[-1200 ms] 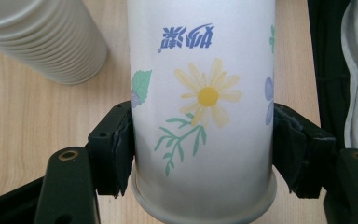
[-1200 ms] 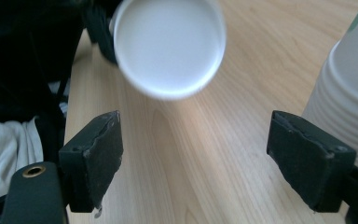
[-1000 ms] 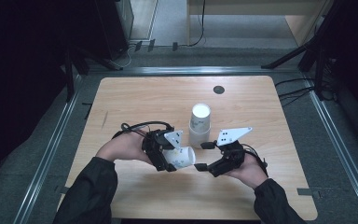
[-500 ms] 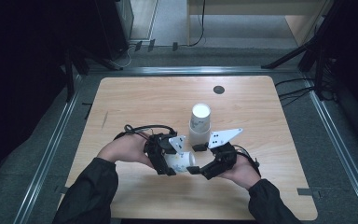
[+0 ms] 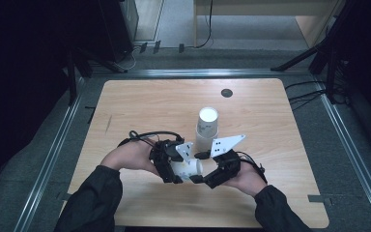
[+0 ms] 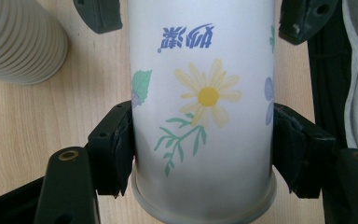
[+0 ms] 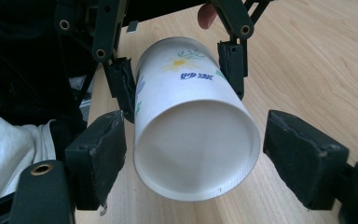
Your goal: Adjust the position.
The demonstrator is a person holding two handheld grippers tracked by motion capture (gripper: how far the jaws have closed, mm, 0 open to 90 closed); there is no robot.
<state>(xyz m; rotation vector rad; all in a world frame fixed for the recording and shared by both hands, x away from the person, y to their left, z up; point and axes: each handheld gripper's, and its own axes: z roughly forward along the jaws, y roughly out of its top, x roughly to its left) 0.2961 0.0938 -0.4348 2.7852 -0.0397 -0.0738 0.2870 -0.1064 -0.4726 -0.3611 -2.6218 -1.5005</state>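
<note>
The table point(image 5: 140, 106) carries a stack of cups point(image 5: 206, 126), standing upright just beyond both claws. The left claw point(image 5: 178, 170) is clenched on a flowered paper cup point(image 6: 205, 93) (held on its side above the table), its pads pressing the cup wall near the closed base. The right claw point(image 7: 193, 158) faces the cup's open mouth with a pad on either side of the rim; its jaws have just been closing, the right-hand pad clear of the rim.
</note>
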